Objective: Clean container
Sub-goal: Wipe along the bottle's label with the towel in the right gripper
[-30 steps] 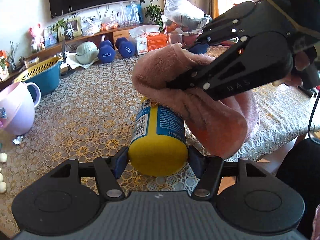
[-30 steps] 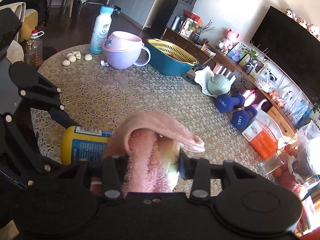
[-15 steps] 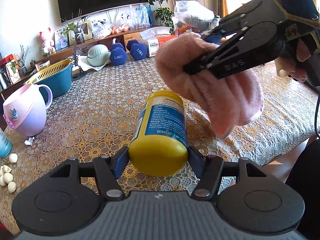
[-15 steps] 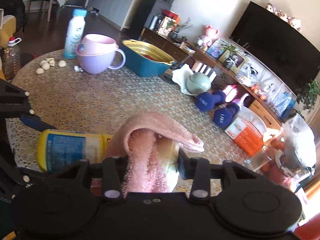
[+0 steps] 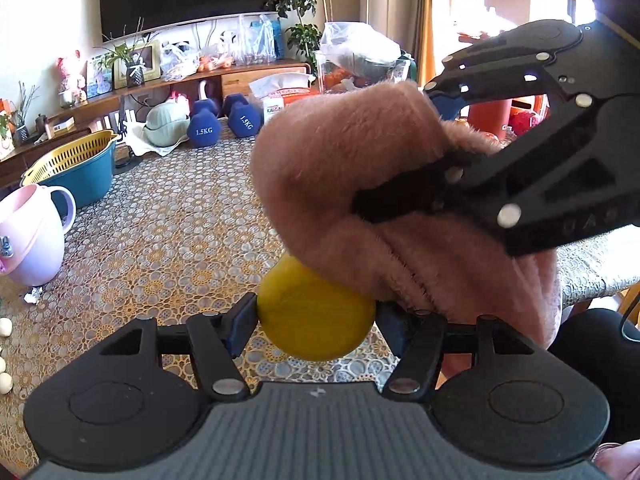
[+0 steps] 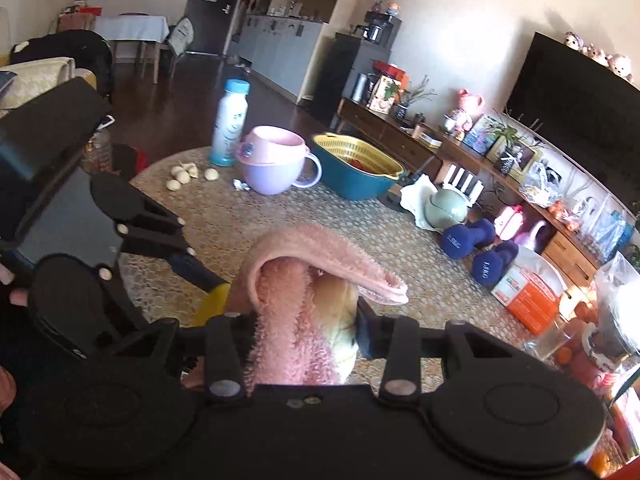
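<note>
A yellow container (image 5: 316,316) with a blue label lies lengthwise in my left gripper (image 5: 317,320), which is shut on its base. A fluffy pink cloth (image 5: 360,184) drapes over the container's top and hides its label and far end. My right gripper (image 6: 298,316) is shut on that cloth (image 6: 288,320), seen from the right as a black arm (image 5: 520,184) pressing the cloth down onto the container. In the right wrist view only a yellow sliver of the container (image 6: 214,304) shows beside the left gripper's blue pad.
The patterned tablecloth (image 5: 160,240) carries a pink-lilac jug (image 6: 276,164), a teal basket with yellow strainer (image 6: 360,168), blue dumbbells (image 5: 206,130), an orange tissue box (image 6: 528,292), a white-blue bottle (image 6: 230,124) and small white balls (image 6: 182,176). The table edge is at right.
The cloth has come down from above the container onto it, now covering the label and far end. The left gripper still holds the container, tipped more end-on.
</note>
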Available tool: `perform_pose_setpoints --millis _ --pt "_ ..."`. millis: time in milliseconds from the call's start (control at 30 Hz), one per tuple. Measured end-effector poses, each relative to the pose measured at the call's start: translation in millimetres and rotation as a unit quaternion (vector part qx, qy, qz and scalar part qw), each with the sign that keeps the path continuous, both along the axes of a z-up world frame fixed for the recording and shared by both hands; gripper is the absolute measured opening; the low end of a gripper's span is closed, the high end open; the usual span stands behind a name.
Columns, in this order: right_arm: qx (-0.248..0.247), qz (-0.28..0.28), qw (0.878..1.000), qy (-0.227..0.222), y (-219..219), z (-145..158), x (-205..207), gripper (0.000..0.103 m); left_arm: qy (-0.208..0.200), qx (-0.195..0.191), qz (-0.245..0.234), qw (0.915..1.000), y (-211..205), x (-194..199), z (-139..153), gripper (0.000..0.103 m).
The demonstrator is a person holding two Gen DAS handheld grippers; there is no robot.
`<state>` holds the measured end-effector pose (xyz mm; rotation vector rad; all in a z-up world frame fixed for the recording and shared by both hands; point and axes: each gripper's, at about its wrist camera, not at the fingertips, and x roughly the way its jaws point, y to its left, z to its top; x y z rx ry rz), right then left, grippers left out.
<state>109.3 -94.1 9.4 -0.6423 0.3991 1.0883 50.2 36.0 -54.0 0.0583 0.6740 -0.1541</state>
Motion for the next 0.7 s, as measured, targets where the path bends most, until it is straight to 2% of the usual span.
perform_pose_setpoints --millis 67,700 --pt "-0.009 0.000 1.000 -0.011 4 -3 -1 0.040 0.004 0.000 0.001 1.0000 -1 2 0 0.063" --pt "-0.061 -0.078 0.995 -0.007 25 -48 57 0.040 0.024 -0.044 0.018 0.9986 28 8 -8 0.063"
